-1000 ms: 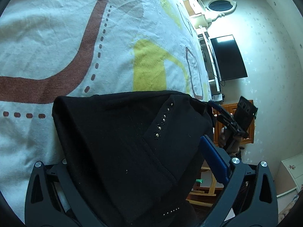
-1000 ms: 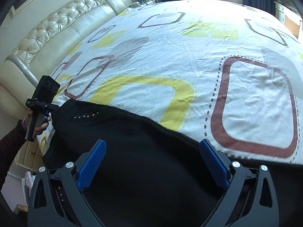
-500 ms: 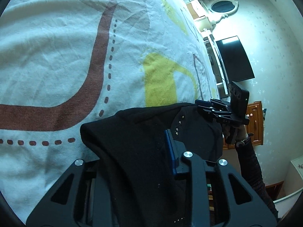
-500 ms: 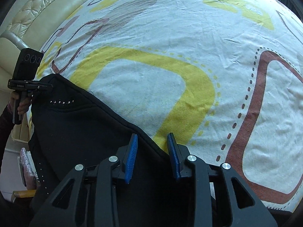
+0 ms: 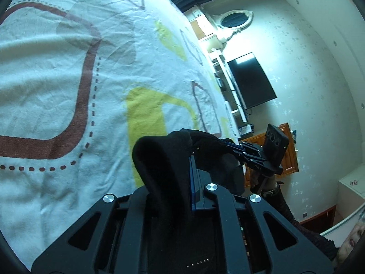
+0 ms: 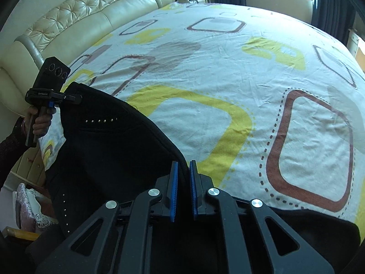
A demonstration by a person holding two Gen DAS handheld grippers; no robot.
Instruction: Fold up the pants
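Black pants [image 6: 109, 148] with rows of small metal studs hang lifted off the near edge of the patterned bed sheet [image 6: 205, 80]. My right gripper [image 6: 183, 163] is closing tight on the pants' upper edge, blue pads pressing the fabric. Far left in that view, my left gripper [image 6: 78, 97] pinches a corner of the pants, with a hand [image 6: 38, 123] on its handle. In the left wrist view the left gripper [image 5: 194, 159] is clamped on a bunched fold of the pants [image 5: 164, 164]. The right gripper [image 5: 228, 146] grips the cloth just beyond.
A cream tufted headboard [image 6: 79, 16] runs along the bed's far left side. Past the bed's edge are a wall TV [image 5: 251, 80], a white shelf unit, an oval mirror [image 5: 235, 20] and a wooden cabinet [image 5: 289, 155]. Dark curtains [image 6: 330, 0] hang at the window.
Both grippers went from wide open to shut on the black pants. The fabric then rose off the sheet and bunched up, and the two grippers drew closer together.
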